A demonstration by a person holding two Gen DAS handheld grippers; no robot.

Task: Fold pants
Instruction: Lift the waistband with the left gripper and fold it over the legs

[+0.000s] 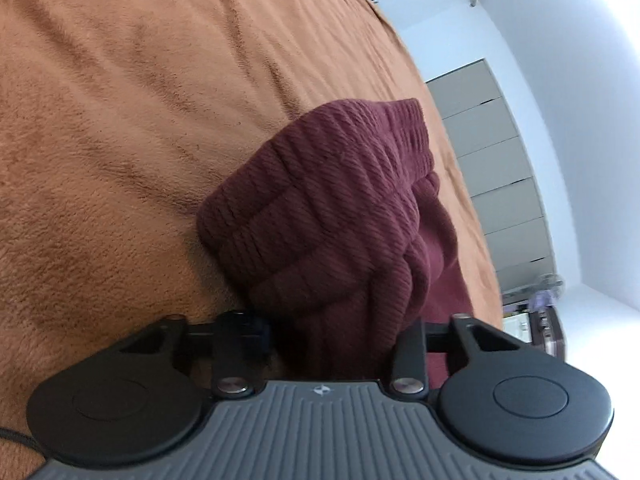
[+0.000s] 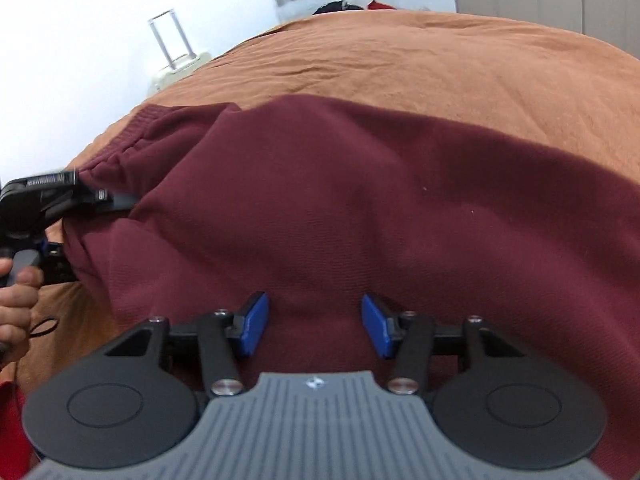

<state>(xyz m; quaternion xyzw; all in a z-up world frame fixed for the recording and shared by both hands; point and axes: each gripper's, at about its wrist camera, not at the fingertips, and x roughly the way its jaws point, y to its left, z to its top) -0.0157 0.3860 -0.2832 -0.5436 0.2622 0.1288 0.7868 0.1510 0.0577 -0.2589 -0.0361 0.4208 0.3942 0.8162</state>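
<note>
Dark maroon fleece pants (image 2: pixel 340 208) lie spread on the rust-brown plush bed cover (image 2: pixel 460 64); they look soft, floppy and bulky. Left gripper (image 1: pixel 336 332) pinches the thick ribbed waistband (image 1: pixel 320 200), the firmest hold. Right gripper (image 2: pixel 315 326) fingers hover apart over loose cloth, nothing gripped.

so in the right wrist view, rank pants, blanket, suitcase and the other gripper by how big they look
1. pants
2. blanket, close behind and partly covered by the pants
3. left gripper, though nearness enlarges it
4. suitcase, far off
</note>
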